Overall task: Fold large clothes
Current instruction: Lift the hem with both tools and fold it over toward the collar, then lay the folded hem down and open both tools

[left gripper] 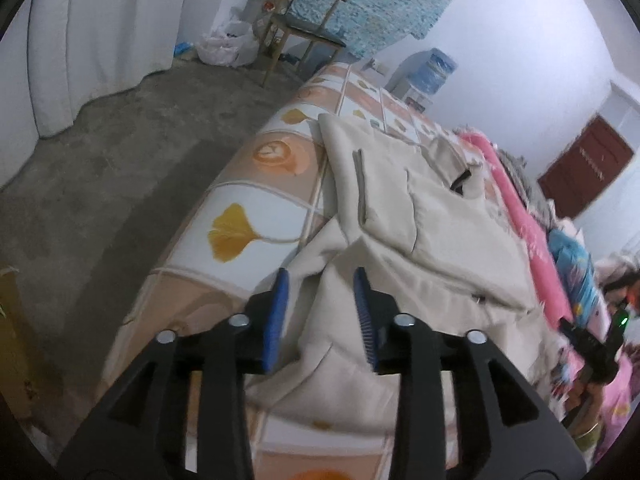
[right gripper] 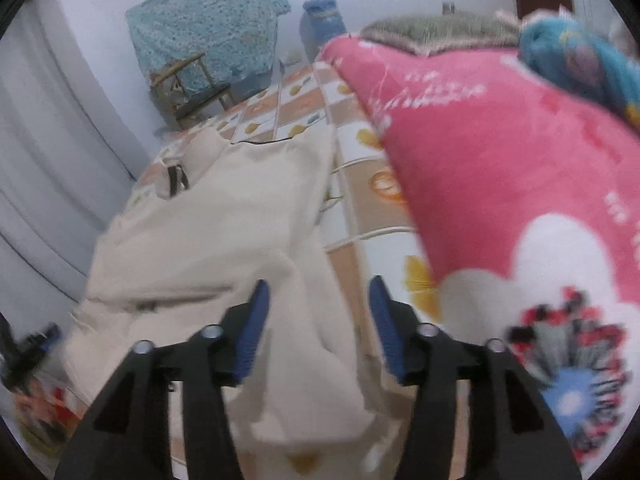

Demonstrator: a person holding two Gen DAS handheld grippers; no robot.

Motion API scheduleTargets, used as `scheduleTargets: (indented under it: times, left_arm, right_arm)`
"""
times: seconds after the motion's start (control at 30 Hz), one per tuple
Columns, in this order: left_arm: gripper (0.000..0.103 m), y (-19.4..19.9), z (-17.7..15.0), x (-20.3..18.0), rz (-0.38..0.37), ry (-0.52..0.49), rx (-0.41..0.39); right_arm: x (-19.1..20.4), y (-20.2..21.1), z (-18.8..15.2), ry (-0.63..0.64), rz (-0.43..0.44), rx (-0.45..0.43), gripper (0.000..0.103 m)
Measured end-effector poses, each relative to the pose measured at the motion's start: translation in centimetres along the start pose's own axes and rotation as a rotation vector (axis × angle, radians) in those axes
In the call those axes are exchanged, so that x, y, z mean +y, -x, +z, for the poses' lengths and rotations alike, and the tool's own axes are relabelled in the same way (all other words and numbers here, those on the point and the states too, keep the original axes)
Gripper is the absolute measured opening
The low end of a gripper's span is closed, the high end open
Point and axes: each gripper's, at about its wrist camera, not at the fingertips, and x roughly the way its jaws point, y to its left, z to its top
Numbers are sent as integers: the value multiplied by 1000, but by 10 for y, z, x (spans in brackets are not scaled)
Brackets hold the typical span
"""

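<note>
Left wrist view shows the cream garment [left gripper: 420, 208] lying on the patterned bed [left gripper: 240, 200], partly folded with layers overlapping; the left hand-held gripper [left gripper: 322, 312] stands parted, gripping nothing; the right hand-held gripper [right gripper: 318, 320] likewise gapes above cloth; further folds and smoothing probably remain.

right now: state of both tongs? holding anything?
Left tongs: open, nothing gripped; cream garment lies between and below the pads.
Right tongs: open, nothing gripped; same garment below.
</note>
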Motion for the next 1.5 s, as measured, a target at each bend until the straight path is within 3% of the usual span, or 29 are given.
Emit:
scheduleTargets:
  times: [0.07, 0.23, 0.27, 0.33, 0.37, 0.43, 0.53, 0.7, 0.8, 0.9, 0.93, 0.97, 1.07, 1.13, 1.17, 1.27, 1.33, 1.4, 1.5]
  left_arm:
    - [47, -1, -9, -4, 41, -51, 31]
    - [47, -18, -28, -20, 216, -193, 74]
    - [42, -19, -29, -23, 236, -208, 63]
    - [27, -19, -31, -33, 261, -250, 38]
    - [18, -20, -32, -37, 274, -272, 30]
    - [14, -21, -36, -48, 321, -344, 2]
    - [12, -4, -36, -57, 314, -382, -36]
    - [12, 38, -33, -47, 210, -320, -1]
    - [13, 43, -48, -36, 213, -296, 50]
    - [19, 32, -63, -21, 296, -310, 96]
    - [19, 35, -64, -17, 323, -303, 79]
    - [19, 38, -63, -16, 331, -297, 61]
    - [20, 60, -54, -17, 283, -264, -30]
    - [23, 70, -50, -30, 189, -273, -71]
    - [30, 69, -50, -39, 124, -287, -69]
    - [42, 52, -57, -70, -56, -331, 2]
    - [44, 28, -70, -96, -157, -366, 96]
    - [44, 10, -85, -117, -159, -429, 135]
    - [43, -16, -103, -138, -57, -531, 167]
  right_arm:
    - [0, 3, -8, 52, -27, 26, 56]
    - [8, -13, -30, 163, -99, 111, 56]
    - [10, -15, -31, 179, -111, 108, 53]
    - [15, -19, -33, 204, -91, 112, 27]
    - [17, -20, -33, 206, -88, 115, 26]
    - [24, -17, -33, 243, -98, 101, 17]
    - [28, 1, -31, 248, -80, 72, 15]
    - [24, 39, -33, 218, -37, 62, 14]
    - [15, 43, -44, 185, -10, 114, 16]
    - [0, 32, -59, 145, -39, 174, 35]
    - [-6, 32, -60, 128, -59, 170, 45]
    - [-9, 36, -60, 109, -59, 155, 47]
    - [-6, 58, -50, 94, -35, 58, 50]
    - [8, 66, -47, 131, -4, 11, 54]
    - [17, 65, -47, 155, 19, 9, 55]
    - [49, 48, -55, 252, 67, 49, 56]
    - [71, 25, -63, 317, 37, 102, 56]
    - [81, 11, -68, 343, 8, 125, 56]
    - [92, -5, -73, 369, -26, 136, 56]
